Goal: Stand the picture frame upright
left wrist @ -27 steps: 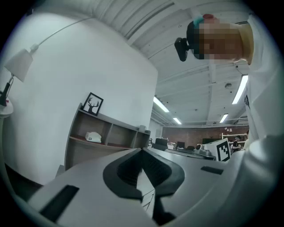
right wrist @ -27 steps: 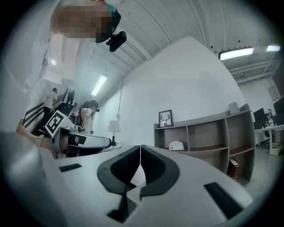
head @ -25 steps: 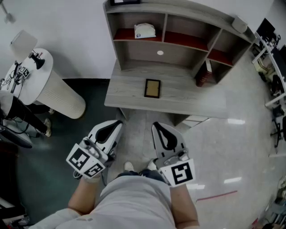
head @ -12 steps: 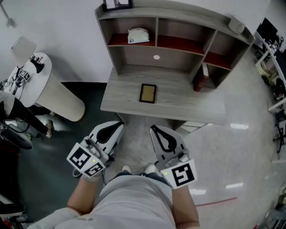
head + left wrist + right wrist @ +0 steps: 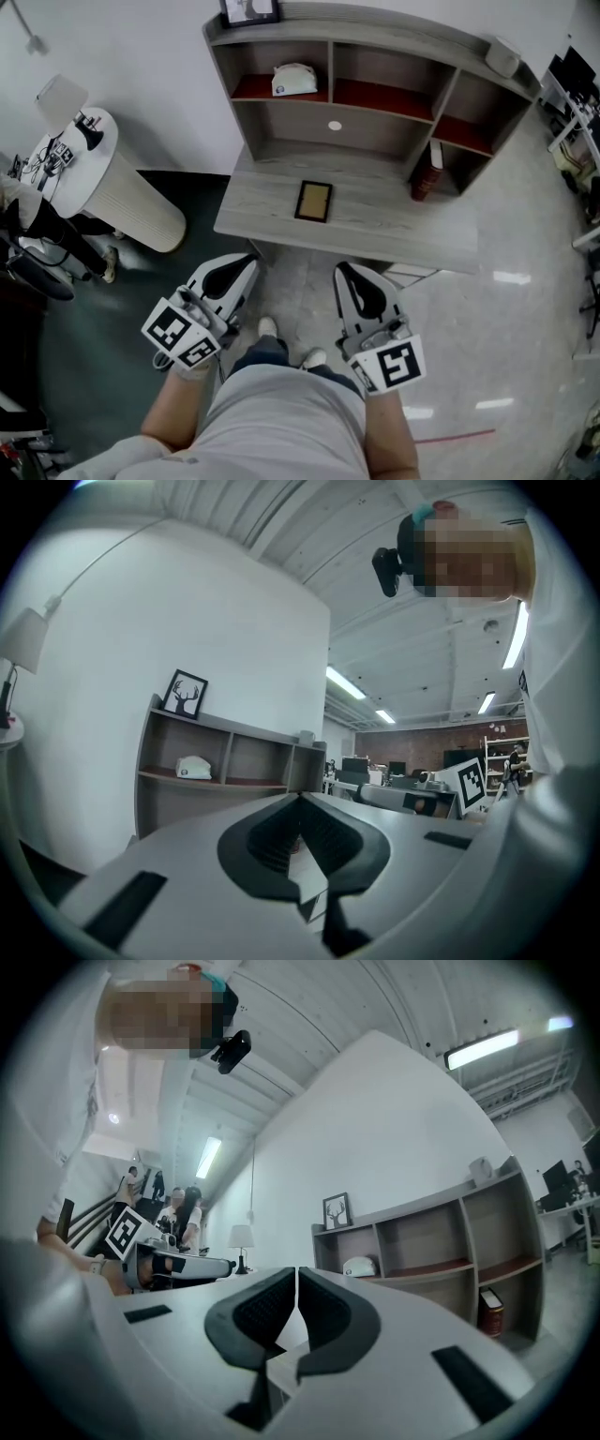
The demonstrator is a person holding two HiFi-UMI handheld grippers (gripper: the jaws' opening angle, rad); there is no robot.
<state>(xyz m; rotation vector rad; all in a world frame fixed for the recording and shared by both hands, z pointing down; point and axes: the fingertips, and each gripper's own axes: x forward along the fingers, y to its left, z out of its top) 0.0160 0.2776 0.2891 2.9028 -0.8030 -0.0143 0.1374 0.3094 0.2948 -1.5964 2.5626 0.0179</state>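
Step in hand: judging by the layout, this is the approach, with both tools short of the picture frame and the frame not yet lifted.
Doing it well: the jaws will probably need parting before they arrive. One gripper could pinch a long edge and tip it up while the other steadies the bottom edge, since a thin frame lying flat may slide if pushed.
Left gripper: it is hanging low in front of the person's body. Its jaws are pressing together with nothing between them, and it is touching nothing.
Right gripper: it is pointing forward beside the left one, likewise clamped tight and empty.
Desk: its grey wooden top is lying just beyond both gripper tips.
Frame position: it is lying flat near the middle of the desk, well apart from both grippers.
Shelf unit: its open compartments are rising behind the frame, with bare desk between them.
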